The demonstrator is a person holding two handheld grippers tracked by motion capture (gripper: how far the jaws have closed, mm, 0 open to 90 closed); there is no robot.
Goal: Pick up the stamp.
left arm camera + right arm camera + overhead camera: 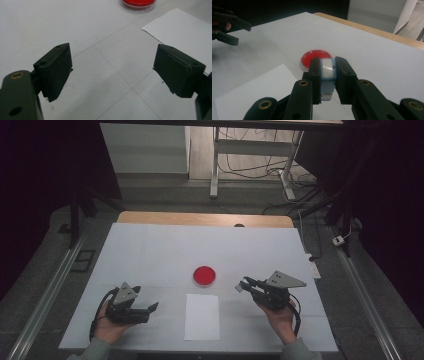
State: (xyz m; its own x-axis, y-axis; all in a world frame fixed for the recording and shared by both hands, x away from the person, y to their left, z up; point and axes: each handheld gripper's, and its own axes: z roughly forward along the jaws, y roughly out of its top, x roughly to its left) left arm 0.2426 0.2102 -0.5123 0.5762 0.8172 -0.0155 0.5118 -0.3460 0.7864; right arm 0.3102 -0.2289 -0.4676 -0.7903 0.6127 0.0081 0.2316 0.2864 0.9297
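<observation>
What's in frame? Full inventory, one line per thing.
red dish: 1, red with clear rim, table middle, just beyond the paper.
paper sheet: 1, white, flat on the table between the two tools.
small block: 1, pale blue and white, clamped in the right tool.
table: 1, white cover over a wooden top, wood edge showing at the far side.
desk frame: 1, white, on the floor beyond the table, cables under it.
left tool: 1, black, near-left of table, jaws apart, nothing between them.
right tool: 1, black, near-right, shut on the block.
hands: 2, holding the tools.
</observation>
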